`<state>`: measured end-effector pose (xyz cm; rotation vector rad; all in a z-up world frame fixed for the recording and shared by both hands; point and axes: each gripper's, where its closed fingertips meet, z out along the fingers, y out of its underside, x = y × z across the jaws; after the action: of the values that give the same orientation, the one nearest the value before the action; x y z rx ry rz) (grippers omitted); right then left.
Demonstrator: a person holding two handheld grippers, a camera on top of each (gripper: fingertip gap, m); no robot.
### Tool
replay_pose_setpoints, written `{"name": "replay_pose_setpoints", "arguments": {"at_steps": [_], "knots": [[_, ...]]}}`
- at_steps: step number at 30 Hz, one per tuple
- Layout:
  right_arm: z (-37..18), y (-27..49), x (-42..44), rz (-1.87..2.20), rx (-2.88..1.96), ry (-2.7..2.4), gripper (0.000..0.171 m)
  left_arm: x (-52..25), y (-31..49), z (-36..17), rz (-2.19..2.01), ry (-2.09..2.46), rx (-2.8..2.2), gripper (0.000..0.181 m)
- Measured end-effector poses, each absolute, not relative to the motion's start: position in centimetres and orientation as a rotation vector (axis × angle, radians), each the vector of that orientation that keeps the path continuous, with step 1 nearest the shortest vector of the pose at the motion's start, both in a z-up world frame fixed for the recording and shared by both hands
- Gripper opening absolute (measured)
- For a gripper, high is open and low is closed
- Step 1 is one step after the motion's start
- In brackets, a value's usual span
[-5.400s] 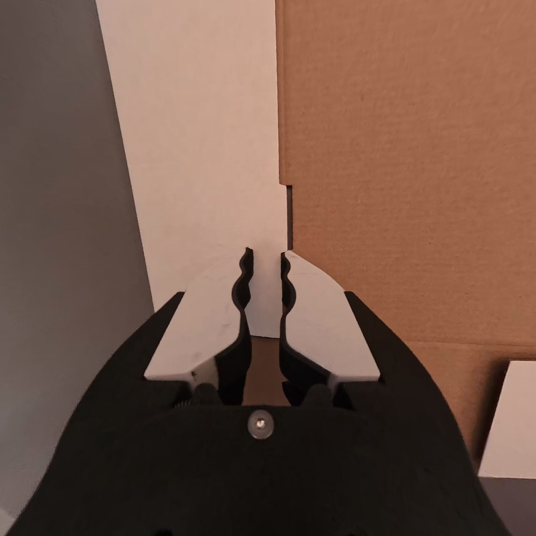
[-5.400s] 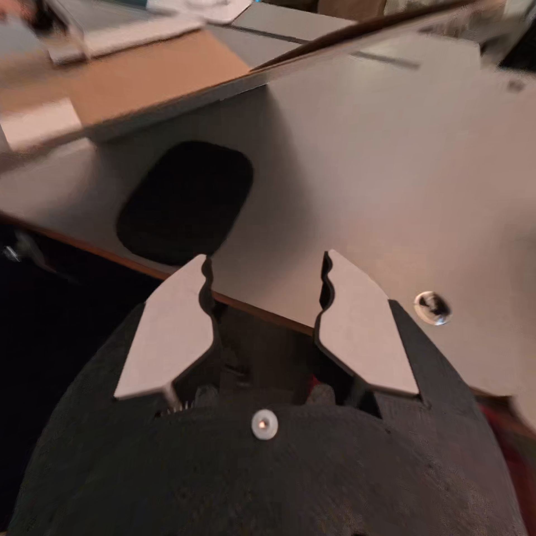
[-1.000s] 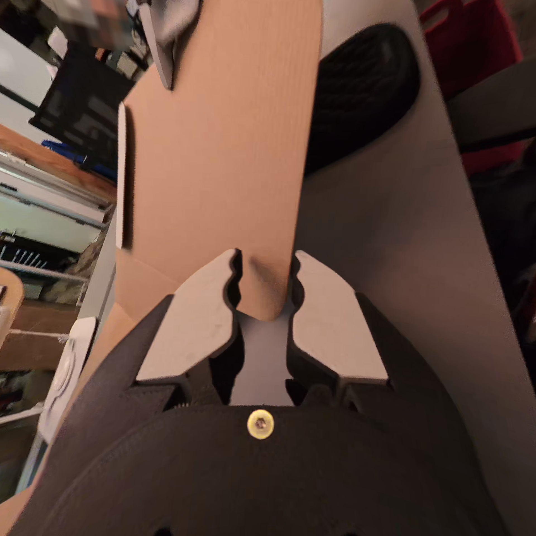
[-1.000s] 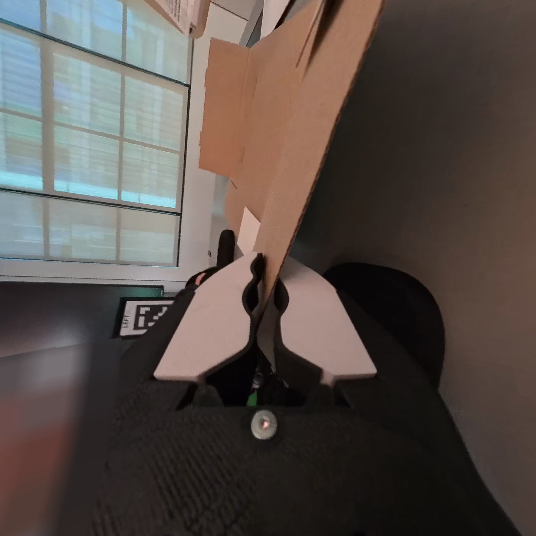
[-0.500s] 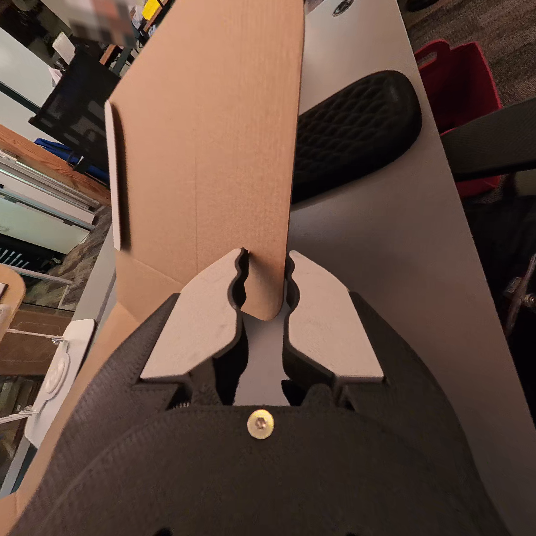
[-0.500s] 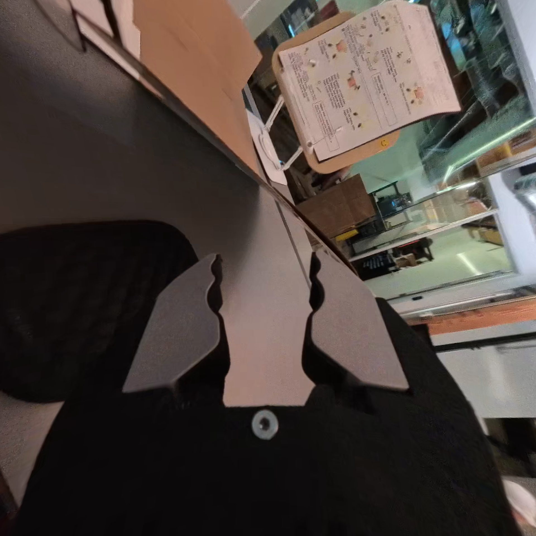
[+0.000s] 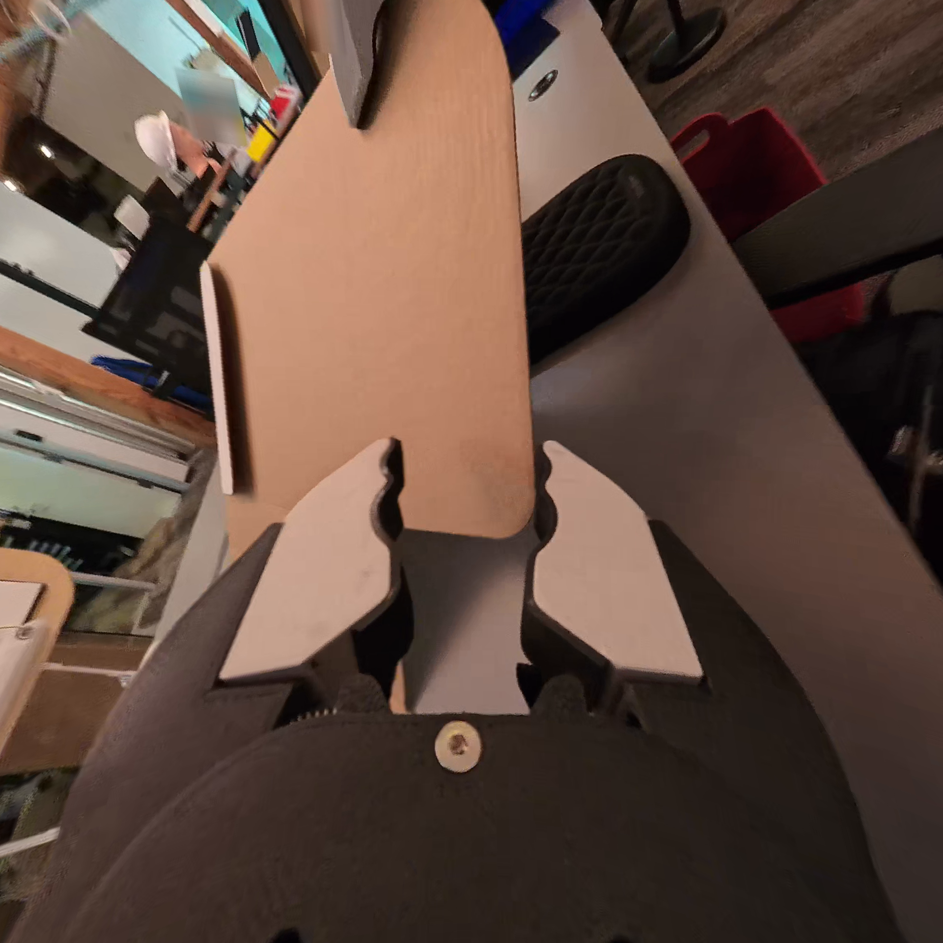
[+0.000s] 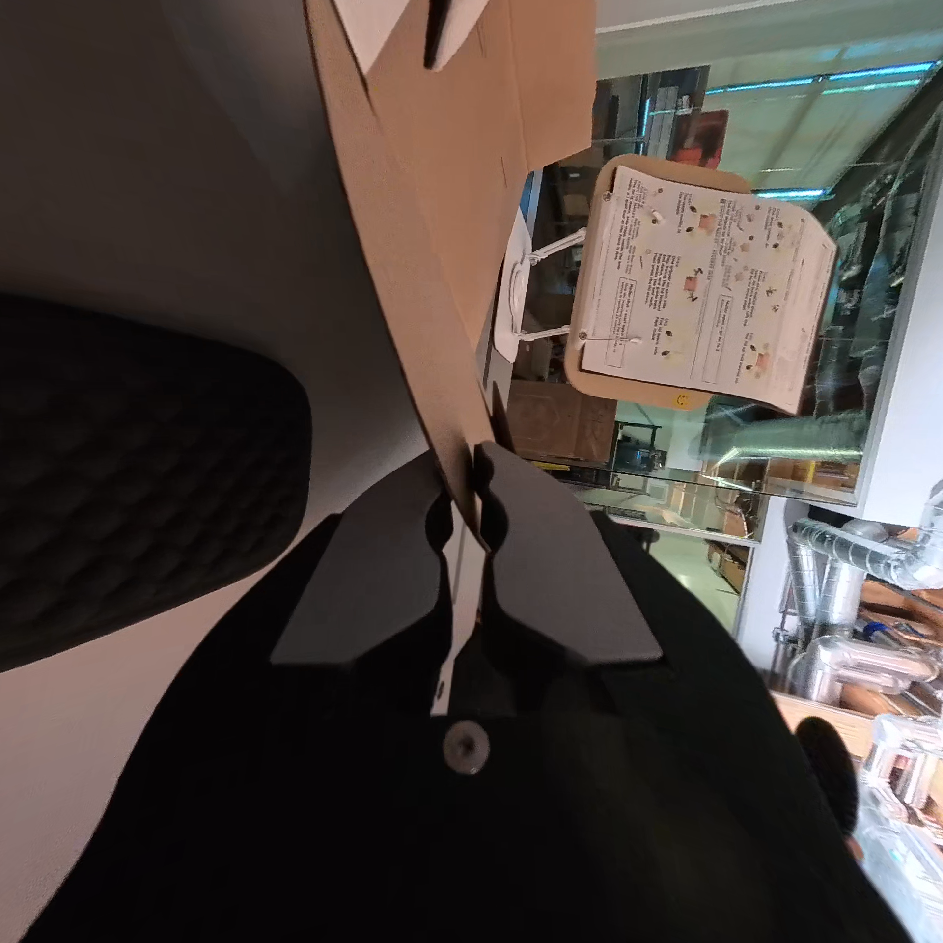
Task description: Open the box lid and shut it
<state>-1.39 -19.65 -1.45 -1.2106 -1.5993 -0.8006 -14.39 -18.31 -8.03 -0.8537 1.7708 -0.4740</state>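
Note:
The brown cardboard box lid [image 7: 367,306] stands up from the grey table [image 7: 663,510]. In the left wrist view its rounded near end lies between the fingers of my left gripper [image 7: 467,454], which is open and not pinching it. The right gripper's finger [image 7: 352,66] shows at the lid's far end. In the right wrist view my right gripper [image 8: 467,485] is shut on the lid's edge [image 8: 449,204]. A finger of the left gripper [image 8: 444,30] shows at the top. The box body is mostly hidden.
A black quilted pad [image 7: 602,245] lies on the table right of the lid and also shows in the right wrist view [image 8: 127,459]. A red bin [image 7: 750,173] and a black chair [image 7: 842,229] stand beyond the table edge. A clipboard with a printed sheet [image 8: 689,296] stands behind the box.
My left gripper's jaws have opened wider around the lid's end. My right gripper, open and off the lid half a second ago, is now closed on the lid's edge.

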Motion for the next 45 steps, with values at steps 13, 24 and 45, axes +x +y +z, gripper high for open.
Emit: {"name": "replay_pose_setpoints", "arguments": {"at_steps": [13,24,45], "knots": [[0.8,-18.3,0.1,-0.553,-1.369,-1.445,0.01,-12.5,-13.9,-8.6,-0.296,1.737,-0.507,0.061],[0.6,-18.6,0.5,-0.527,-1.352,-1.499,0.01,-9.3,-14.5,-8.1,-0.355,1.571,-0.445,0.029],[-4.4,-19.0,2.8,-0.316,-1.696,-1.547,0.004,-8.3,-14.2,-9.6,-0.735,1.656,-0.767,0.013]]}}
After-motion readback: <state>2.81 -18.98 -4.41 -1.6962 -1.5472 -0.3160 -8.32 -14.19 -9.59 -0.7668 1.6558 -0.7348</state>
